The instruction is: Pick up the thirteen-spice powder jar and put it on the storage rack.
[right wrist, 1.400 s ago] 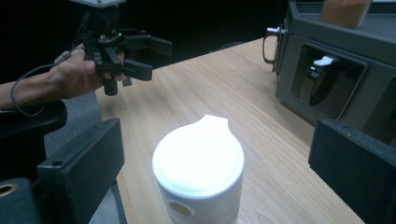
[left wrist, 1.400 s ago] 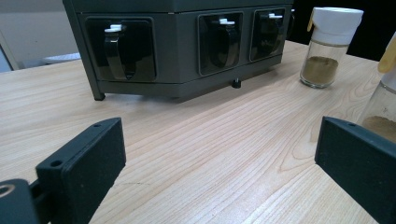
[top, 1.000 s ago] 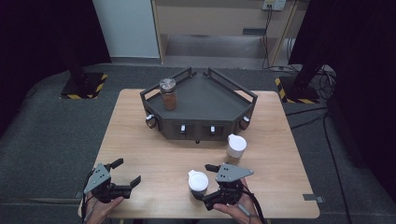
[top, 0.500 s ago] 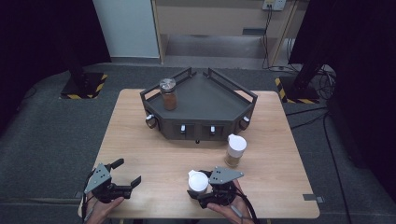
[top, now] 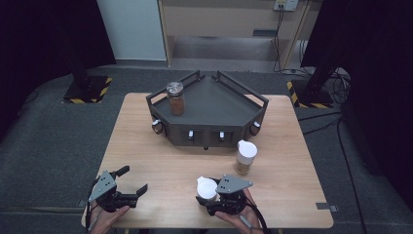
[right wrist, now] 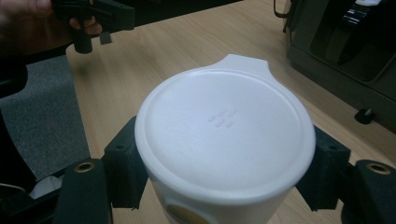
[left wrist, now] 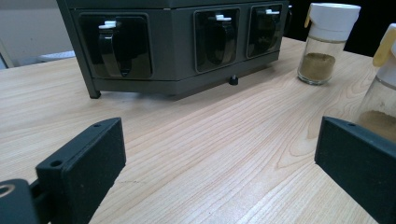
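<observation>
A spice jar with a white flip lid [top: 206, 188] [right wrist: 224, 135] stands near the table's front edge. My right gripper [top: 208, 199] [right wrist: 219, 186] is shut on it, one jaw pressed on each side just under the lid. A second white-lidded jar [top: 245, 157] [left wrist: 328, 43] holding tan powder stands a little farther back and to the right. My left gripper [top: 130, 181] [left wrist: 224, 154] hovers over the front left of the table, open wide with nothing between its jaws. A dark grey angular rack [top: 229, 100] sits mid-table and carries a metal-lidded jar of brown spice [top: 175, 98].
The rack's front face [left wrist: 177, 42] has several recessed slots with white-tipped handles. The wooden table [top: 160, 161] ends just behind both hands. Black stands with yellow-striped bases [top: 87, 87] rise beyond the far corners, on grey floor.
My right gripper has slid left from beside the near jar, so that its jaws now enclose it. The jar itself has stayed put. The left gripper has barely shifted.
</observation>
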